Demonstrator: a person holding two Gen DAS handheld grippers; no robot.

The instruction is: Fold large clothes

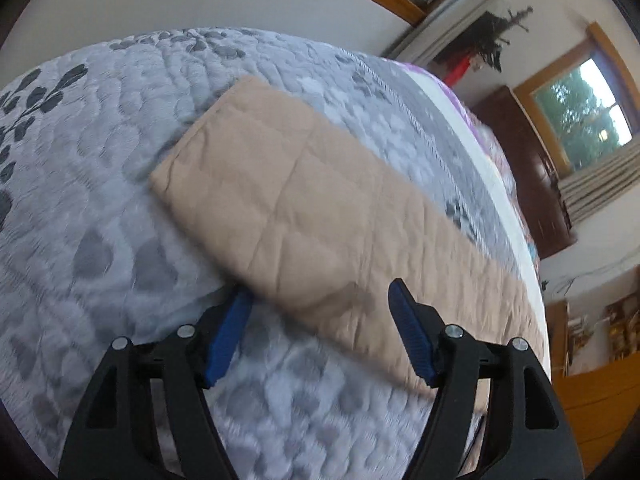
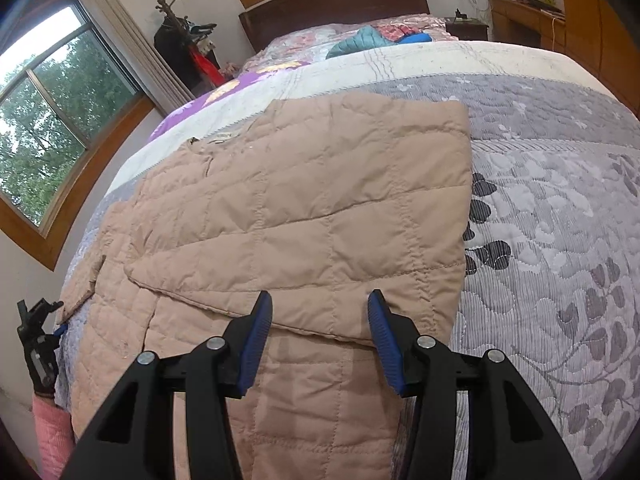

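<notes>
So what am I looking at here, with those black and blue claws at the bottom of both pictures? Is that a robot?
No robot: a person holds a hand tool with two jaws in each hand, and a small wide-angle camera on each tool looks forward along its jaws. One picture comes from the left gripper, the other from the right gripper. The blue parts are its fingertips. On the grey leaf-patterned bedspread lies a tan quilted jacket, already partly folded. Both pairs of jaws stand open over the jacket's edge and hold nothing. At the left edge of the right camera's picture you can see the other tool, with a pink sleeve below it.
</notes>
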